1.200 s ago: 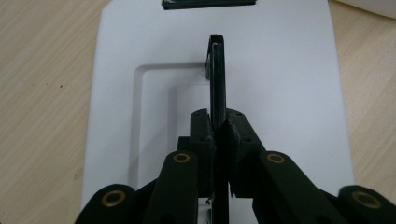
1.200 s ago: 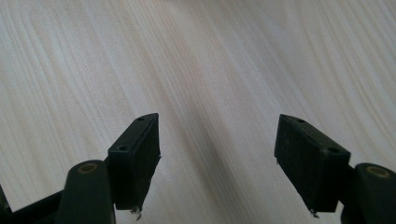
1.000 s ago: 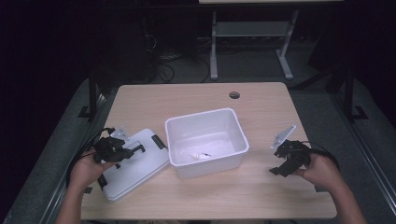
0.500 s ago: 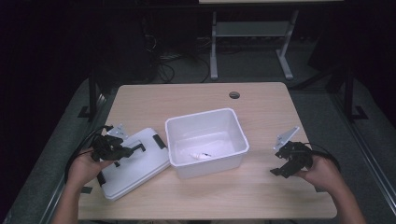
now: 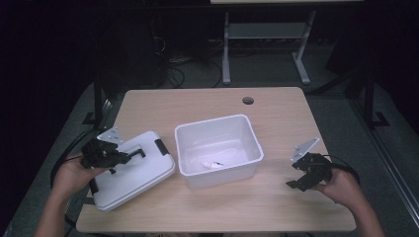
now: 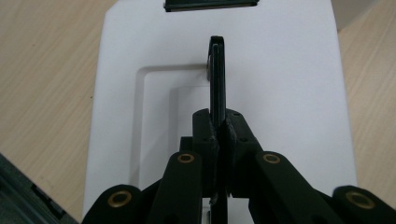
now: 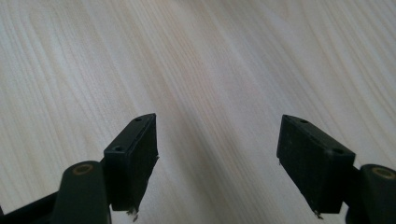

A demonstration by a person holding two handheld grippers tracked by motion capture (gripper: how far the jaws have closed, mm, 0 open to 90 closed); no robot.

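A white box lid (image 5: 133,173) lies at the table's left, beside an open white bin (image 5: 217,123). My left gripper (image 5: 121,158) is shut on the lid's thin black handle (image 6: 217,79), which stands upright between the pads above the lid's recessed top (image 6: 289,93). Inside the bin lies a small white item (image 5: 211,164). Over bare wood to the right of the bin, my right gripper (image 5: 296,177) is open. Its jaws have just been opening, and nothing is between them (image 7: 217,154).
A black latch (image 5: 160,146) sits on the lid's edge nearest the bin. A round cable hole (image 5: 248,100) is at the table's far side. Dark floor, cables and a metal stand lie beyond the table.
My left hand has risen a little, still holding the lid's handle. The right hand has stayed in place.
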